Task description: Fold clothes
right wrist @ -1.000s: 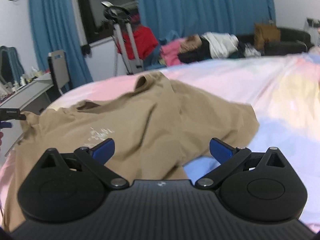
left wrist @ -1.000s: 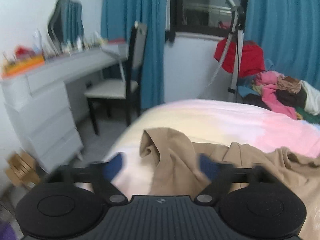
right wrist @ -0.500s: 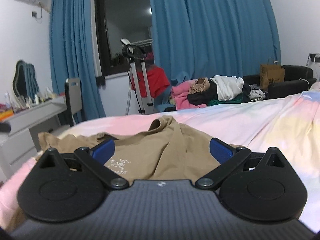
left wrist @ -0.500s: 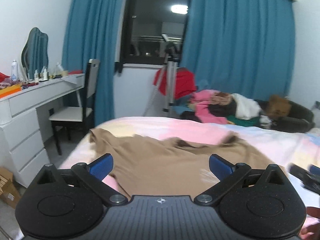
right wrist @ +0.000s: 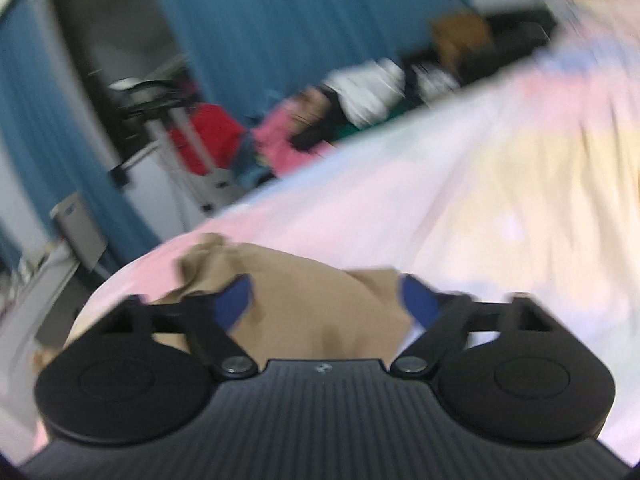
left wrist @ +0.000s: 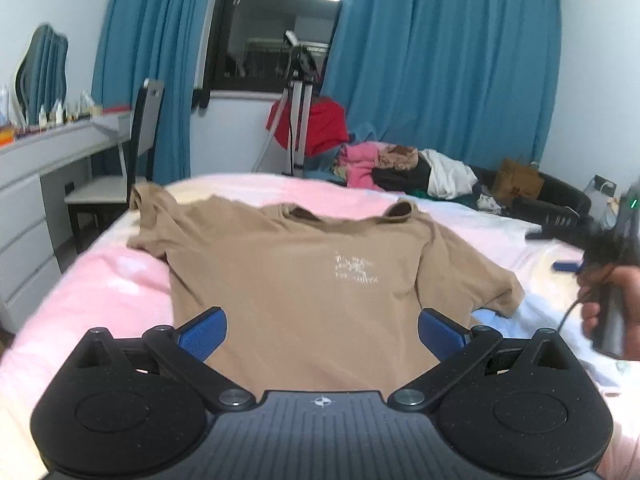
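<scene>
Shirt: tan T-shirt spread flat on the bed, collar at 12 o'clock.
Left gripper: jaws wide apart, holding nothing.
Right gripper: jaws wide apart, holding nothing, view blurred.

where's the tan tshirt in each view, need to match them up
Left wrist: the tshirt lies spread across the middle of the picture on the bed, running down between the open left claw.
Right wrist: blurred; the tshirt sits low and centre, between the open right claw.
Shared landmark: the tripod with red cloth, upper centre in left wrist, left of centre in right wrist.
</scene>
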`<state>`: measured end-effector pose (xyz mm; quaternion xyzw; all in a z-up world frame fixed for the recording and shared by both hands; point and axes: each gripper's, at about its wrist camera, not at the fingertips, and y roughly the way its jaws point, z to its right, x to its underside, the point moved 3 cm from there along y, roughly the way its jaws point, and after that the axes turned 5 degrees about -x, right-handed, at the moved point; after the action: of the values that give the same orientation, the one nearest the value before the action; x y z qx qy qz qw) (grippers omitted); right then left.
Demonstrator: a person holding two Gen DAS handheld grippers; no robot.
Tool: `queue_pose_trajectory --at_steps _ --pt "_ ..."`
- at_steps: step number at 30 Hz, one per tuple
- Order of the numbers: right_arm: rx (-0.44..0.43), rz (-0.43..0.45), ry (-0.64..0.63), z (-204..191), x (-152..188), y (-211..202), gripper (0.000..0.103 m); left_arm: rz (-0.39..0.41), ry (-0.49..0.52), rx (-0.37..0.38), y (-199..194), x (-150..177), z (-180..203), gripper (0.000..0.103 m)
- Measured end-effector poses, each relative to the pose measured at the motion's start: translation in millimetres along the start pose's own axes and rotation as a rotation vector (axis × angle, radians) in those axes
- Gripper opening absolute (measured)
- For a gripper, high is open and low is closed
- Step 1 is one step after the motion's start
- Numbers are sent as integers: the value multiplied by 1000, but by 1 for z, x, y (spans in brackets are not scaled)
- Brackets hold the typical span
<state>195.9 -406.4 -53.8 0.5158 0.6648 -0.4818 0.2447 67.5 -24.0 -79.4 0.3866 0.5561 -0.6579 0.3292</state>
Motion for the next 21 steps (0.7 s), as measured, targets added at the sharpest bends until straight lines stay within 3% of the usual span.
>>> queue_pose_trajectory --at_steps 5,7,10,11,13,21 --pt "14 -20 47 19 10 37 71 -49 1 -9 29 6 -3 103" --pt "20 -27 66 26 14 52 62 -57 2 -10 36 6 -2 103" --pt "28 -39 94 38 20 74 31 -68 -16 6 42 5 -2 103" --pt "31 -43 104 41 22 81 15 -74 -21 11 44 5 -2 103" --pt "37 -51 123 49 26 96 8 -84 -28 19 45 6 -1 103" --pt "119 172 -28 41 -32 88 7 -112 -31 43 49 13 6 103"
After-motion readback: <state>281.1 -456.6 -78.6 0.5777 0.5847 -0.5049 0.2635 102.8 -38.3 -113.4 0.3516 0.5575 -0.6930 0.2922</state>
